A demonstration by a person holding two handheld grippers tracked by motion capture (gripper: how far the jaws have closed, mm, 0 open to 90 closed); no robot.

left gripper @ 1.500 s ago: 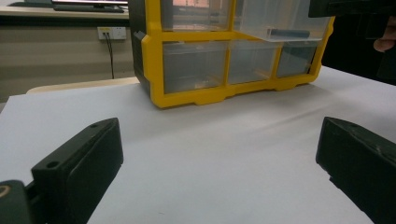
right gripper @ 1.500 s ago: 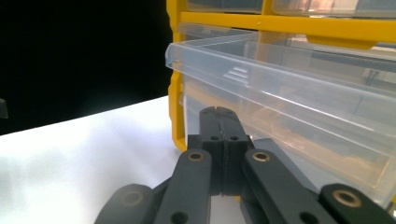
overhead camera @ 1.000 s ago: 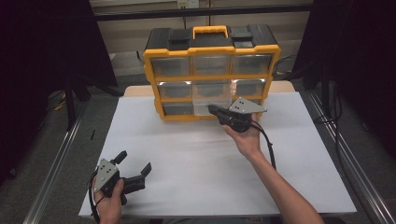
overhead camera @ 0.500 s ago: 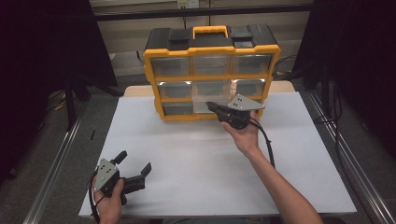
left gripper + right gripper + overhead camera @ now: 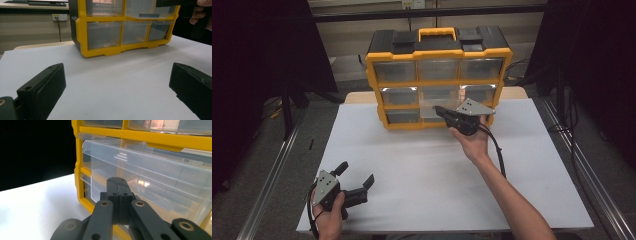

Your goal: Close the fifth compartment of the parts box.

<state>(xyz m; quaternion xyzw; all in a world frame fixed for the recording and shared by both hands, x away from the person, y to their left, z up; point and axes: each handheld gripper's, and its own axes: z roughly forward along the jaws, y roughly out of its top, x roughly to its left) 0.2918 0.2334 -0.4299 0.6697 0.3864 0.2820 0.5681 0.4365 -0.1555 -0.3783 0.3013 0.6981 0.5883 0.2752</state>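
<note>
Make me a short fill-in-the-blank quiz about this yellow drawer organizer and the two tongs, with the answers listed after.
1. The frame of the drawer organizer is black and ____.
2. The right tongs are ____, their jaws pressed together at a clear drawer that sticks out.
3. The left tongs are ____, with bare white table between the jaws.

Missing words: yellow; shut; open

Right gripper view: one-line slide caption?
Shut right claw at a clear drawer pulled partway out of the yellow organizer.
</note>
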